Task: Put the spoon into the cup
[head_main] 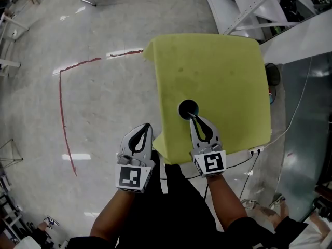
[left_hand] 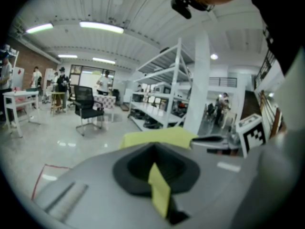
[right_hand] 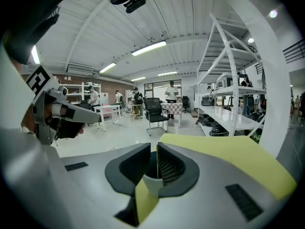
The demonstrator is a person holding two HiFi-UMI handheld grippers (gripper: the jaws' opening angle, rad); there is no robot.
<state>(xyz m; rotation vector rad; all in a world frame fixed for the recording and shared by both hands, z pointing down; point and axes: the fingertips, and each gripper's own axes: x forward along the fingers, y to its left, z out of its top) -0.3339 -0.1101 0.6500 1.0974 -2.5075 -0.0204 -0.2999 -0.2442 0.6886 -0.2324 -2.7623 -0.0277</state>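
While the left gripper (head_main: pixel 148 128) is hanging closed left of the table (head_main: pixel 228 77), the right gripper (head_main: pixel 193 118), jaws together, is pointing at the cup (head_main: pixel 188 108) just beyond.

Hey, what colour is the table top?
The table top is plain yellow-green. The head view shows it best.

table: yellow-green top (head_main: pixel 218 82) | floor: red tape line (head_main: pixel 60 108) | background: black chair (left_hand: pixel 88 109), white shelving (right_hand: pixel 231 87)
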